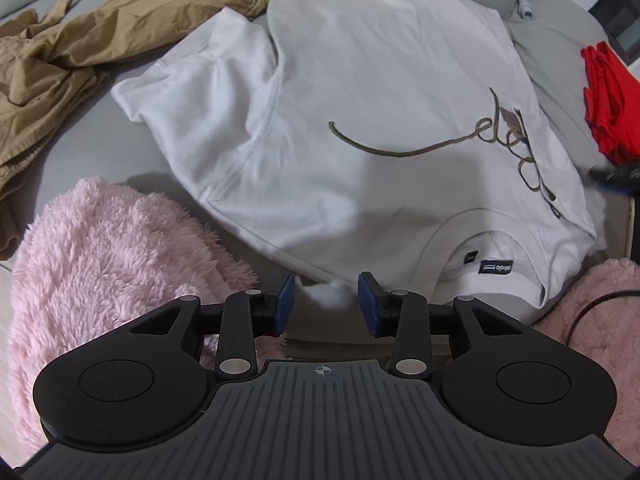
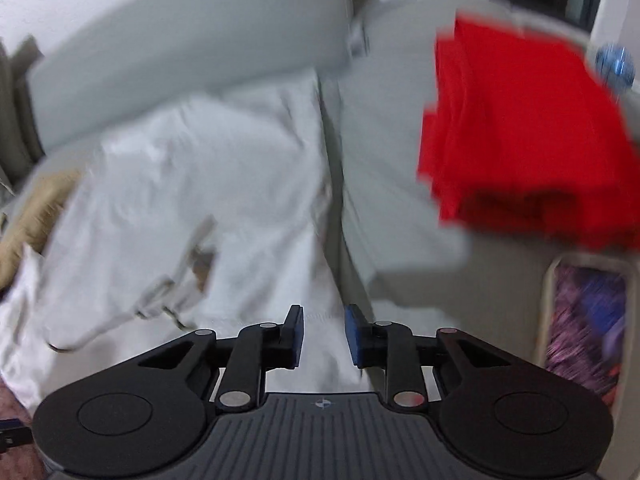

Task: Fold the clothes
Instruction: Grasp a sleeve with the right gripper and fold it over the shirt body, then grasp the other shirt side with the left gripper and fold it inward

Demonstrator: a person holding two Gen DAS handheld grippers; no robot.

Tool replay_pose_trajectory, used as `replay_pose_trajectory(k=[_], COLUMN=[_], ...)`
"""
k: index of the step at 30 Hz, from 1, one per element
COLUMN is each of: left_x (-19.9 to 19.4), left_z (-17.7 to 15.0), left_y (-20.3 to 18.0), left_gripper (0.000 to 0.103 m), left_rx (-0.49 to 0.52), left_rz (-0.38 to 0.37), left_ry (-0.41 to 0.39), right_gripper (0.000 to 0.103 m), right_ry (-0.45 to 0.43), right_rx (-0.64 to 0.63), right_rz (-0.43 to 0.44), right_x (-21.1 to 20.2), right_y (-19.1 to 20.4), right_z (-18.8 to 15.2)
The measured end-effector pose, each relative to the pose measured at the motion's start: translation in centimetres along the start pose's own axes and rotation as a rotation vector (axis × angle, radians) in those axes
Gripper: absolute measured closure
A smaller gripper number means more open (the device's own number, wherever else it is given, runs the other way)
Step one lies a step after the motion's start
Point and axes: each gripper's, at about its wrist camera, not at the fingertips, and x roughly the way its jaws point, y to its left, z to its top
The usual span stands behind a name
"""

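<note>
A grey sofa fills most of both views and carries the laundry. The largest garment on it is a white T-shirt, spread across the seat with its collar and dark neck label toward the left wrist camera, a looping olive script printed on the chest and one sleeve folded out to the left. Beyond it lies a crumpled tan garment, its edge touching the far side of the shirt. A fluffy pink blanket bunches along the near edge, just beside the shirt's shoulder. A folded red garment sits on grey fabric to the right of the shirt, well apart from the tan one; the right wrist view is blurred, so its folds are unclear. A patterned phone lies at the right of that view. The left gripper hangs at the shirt's near edge, jaws parted, with a blurred bit of white cloth between the blue pads, not pinched. The right gripper is over the shirt's right side, jaws likewise apart and holding nothing.
</note>
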Motion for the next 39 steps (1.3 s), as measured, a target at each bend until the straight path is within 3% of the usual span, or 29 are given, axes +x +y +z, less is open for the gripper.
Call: replay_pose_trajectory(k=[1, 5, 7, 9, 11, 12, 14, 15, 18, 22, 27, 29, 32, 37, 39], left_x=[0.0, 0.3, 0.4, 0.6, 0.4, 0.3, -0.4, -0.8, -2.9, -4.2, -1.8, -0.5, 0.8, 3.0, 3.2], left_z=[-0.1, -0.1, -0.1, -0.1, -0.1, -0.1, 0.0, 0.2, 2.0, 4.8, 6.6, 7.2, 7.8, 8.6, 9.3], left_y=[0.2, 0.7, 0.7, 0.9, 1.1, 1.3, 2.0, 2.5, 5.9, 12.8, 18.3, 19.3, 19.6, 20.1, 19.7], left_gripper=[0.062, 0.062, 0.062, 0.062, 0.062, 0.062, 0.062, 0.062, 0.062, 0.059, 0.059, 0.059, 0.059, 0.06, 0.06], left_rx=[-0.005, -0.019, -0.018, -0.018, -0.032, -0.041, -0.074, -0.091, -0.234, -0.469, -0.649, -0.66, -0.652, -0.644, -0.597], left_rz=[-0.001, -0.002, 0.002, 0.005, 0.0, -0.003, -0.014, -0.019, -0.07, -0.052, -0.12, -0.147, -0.187, -0.159, -0.133], left_ry=[0.003, 0.008, 0.011, 0.013, 0.008, 0.005, -0.016, -0.027, -0.11, -0.22, -0.204, -0.201, -0.202, -0.205, -0.212], right_gripper=[0.078, 0.077, 0.077, 0.077, 0.079, 0.08, 0.079, 0.074, 0.073, 0.072, 0.068, 0.068, 0.067, 0.066, 0.065], right_ry=[0.055, 0.018, -0.055, -0.066, -0.043, 0.011, 0.016, 0.006, -0.032, -0.085, -0.086, -0.073, -0.072, -0.057, -0.054], right_rx=[-0.021, -0.002, -0.052, -0.053, -0.04, -0.059, -0.125, -0.151, -0.18, -0.21, -0.223, -0.243, -0.302, -0.302, -0.309], right_rz=[-0.043, -0.041, 0.025, 0.082, 0.159, 0.185, 0.139, 0.112, 0.141, 0.253, 0.359, 0.385, 0.353, 0.329, 0.312], right_x=[1.4, -0.7, -3.0, -3.6, -3.1, -1.9, -1.1, -1.5, -4.0, -7.0, -8.4, -8.8, -9.3, -9.4, -9.3], right_y=[0.2, 0.5, 1.5, 2.2, 3.1, 4.1, 5.4, 6.1, 7.7, 9.4, 12.2, 13.4, 14.3, 14.4, 14.4], right_z=[-1.0, -1.1, -1.1, -1.6, -2.7, -3.7, -4.8, -4.9, -4.5, -4.4, -4.9, -5.5, -5.4, -5.2, -5.2])
